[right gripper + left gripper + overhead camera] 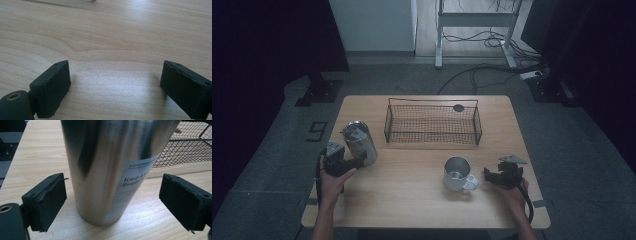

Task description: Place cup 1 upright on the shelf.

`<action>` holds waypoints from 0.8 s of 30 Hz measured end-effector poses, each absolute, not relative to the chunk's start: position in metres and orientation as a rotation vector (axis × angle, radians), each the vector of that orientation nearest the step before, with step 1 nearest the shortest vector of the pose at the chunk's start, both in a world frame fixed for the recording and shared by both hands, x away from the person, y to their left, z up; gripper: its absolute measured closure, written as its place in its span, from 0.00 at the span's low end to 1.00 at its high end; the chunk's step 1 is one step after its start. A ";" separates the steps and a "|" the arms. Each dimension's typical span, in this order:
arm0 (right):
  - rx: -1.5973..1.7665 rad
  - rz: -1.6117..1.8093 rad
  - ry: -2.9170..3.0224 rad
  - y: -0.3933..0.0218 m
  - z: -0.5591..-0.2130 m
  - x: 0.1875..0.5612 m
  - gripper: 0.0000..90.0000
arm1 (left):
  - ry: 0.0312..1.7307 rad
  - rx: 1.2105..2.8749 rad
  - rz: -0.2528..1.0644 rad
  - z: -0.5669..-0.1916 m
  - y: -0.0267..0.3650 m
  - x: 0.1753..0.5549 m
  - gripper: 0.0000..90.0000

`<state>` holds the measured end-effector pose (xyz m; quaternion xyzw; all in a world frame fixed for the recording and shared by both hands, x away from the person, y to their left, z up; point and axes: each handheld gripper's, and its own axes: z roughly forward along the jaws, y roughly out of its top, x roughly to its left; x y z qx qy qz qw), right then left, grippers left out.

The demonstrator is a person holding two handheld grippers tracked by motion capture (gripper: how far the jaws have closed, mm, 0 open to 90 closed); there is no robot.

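A: What sits at the left of the table?

B: The left gripper, held in the person's left hand near the left edge. Its jaws stand apart around a tall steel tumbler, which is upright on the wood.

A: Do the pads press on it?

B: No. In the left gripper view the tumbler stands between them with a gap of bare table on each side, so the gripper is released. A white label with dark print faces the camera.

A: And further along?

B: A black wire basket stands at the back, in the middle. Nearer the person, right of centre, a metal mug stands with its handle towards the right gripper.

A: Is the mug held?

B: No. The right gripper lies just beside the handle, jaws parted with bare wood between them.
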<state>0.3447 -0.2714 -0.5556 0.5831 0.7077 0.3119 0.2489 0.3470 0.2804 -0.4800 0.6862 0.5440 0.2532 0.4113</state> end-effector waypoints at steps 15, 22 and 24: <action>1.589 0.849 1.926 -0.271 -0.556 0.345 0.10 | 1.378 1.740 0.672 -0.481 0.273 0.360 0.09; 1.590 0.849 1.926 -0.271 -0.556 0.345 0.10 | 1.377 1.742 0.674 -0.482 0.274 0.365 0.08; 1.590 0.849 1.926 -0.271 -0.556 0.345 0.10 | 1.370 1.743 0.678 -0.483 0.274 0.367 0.07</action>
